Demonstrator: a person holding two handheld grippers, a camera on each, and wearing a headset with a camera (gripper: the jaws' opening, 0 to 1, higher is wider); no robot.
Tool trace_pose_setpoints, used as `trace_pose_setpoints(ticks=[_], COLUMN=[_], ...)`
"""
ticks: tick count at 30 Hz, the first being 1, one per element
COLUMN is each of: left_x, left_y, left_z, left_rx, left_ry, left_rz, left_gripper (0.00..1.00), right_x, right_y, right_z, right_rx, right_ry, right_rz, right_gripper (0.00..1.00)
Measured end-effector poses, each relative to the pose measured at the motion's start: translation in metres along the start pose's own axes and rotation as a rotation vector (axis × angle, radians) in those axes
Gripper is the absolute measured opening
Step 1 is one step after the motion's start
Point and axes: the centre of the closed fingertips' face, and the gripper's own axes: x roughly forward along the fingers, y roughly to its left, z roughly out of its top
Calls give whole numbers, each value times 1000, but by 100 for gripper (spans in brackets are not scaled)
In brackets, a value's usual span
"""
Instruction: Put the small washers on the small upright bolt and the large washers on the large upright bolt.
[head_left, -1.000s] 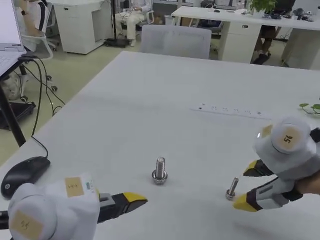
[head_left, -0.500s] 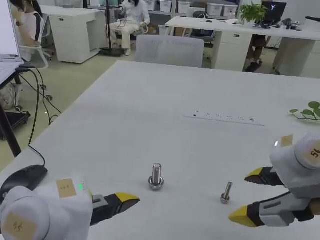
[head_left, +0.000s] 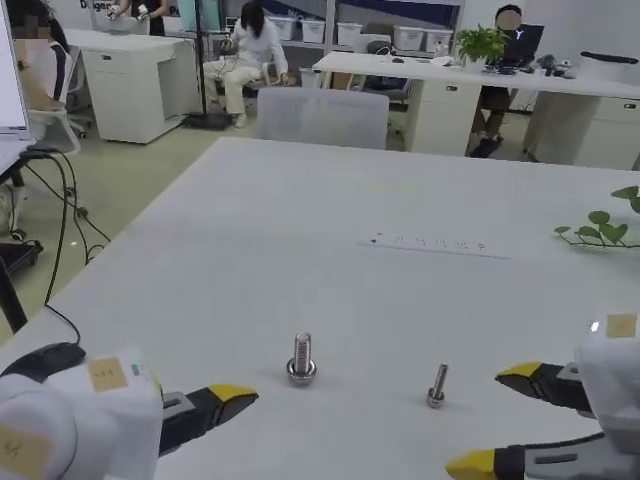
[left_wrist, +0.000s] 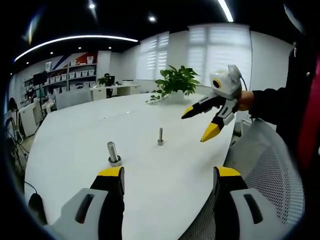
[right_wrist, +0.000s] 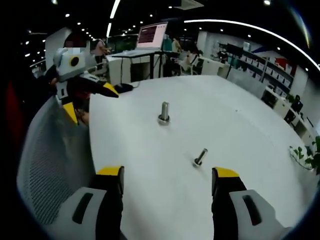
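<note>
White counter (head_left: 300, 230) in an open office — large bolt (head_left: 302, 359) stands upright near the front edge, small bolt (head_left: 437, 385) apart to its right. Left hand-held gripper (left_wrist: 169, 172) and right hand-held gripper (right_wrist: 167, 171) hover either side — jaws wide, holding nothing.

- The large bolt (head_left: 302, 358) is standing upright, silver, its threaded shank pointing up. A wider metal ring is sitting at its foot; whether that is the bolt's head or a washer cannot be told. It is standing ahead of the left gripper (left_wrist: 169, 172), near the jaw tips but apart from them.
- The small bolt (head_left: 437, 385) is standing head down, thinner and shorter, silver, leaning slightly. It is sitting beside the right gripper (head_left: 495, 418), near its jaw tips without touching them, and beyond the large bolt as seen from the left gripper.
</note>
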Motion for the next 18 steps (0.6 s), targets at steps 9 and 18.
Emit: trace_pose_setpoints(ticks=[9,18], left_x=[-5,-7], left_y=[-4,-4], left_z=[-1,-2], left_rx=[-27,-27], left_ry=[-15,-11], left_rz=[5,20], left_gripper=[74,76], right_x=[-15,-19], right_y=[5,15], right_z=[-13,-12], right_rx=[81,126], right_ry=[-41,-88], right_rz=[-76,-89], right_gripper=[87,95])
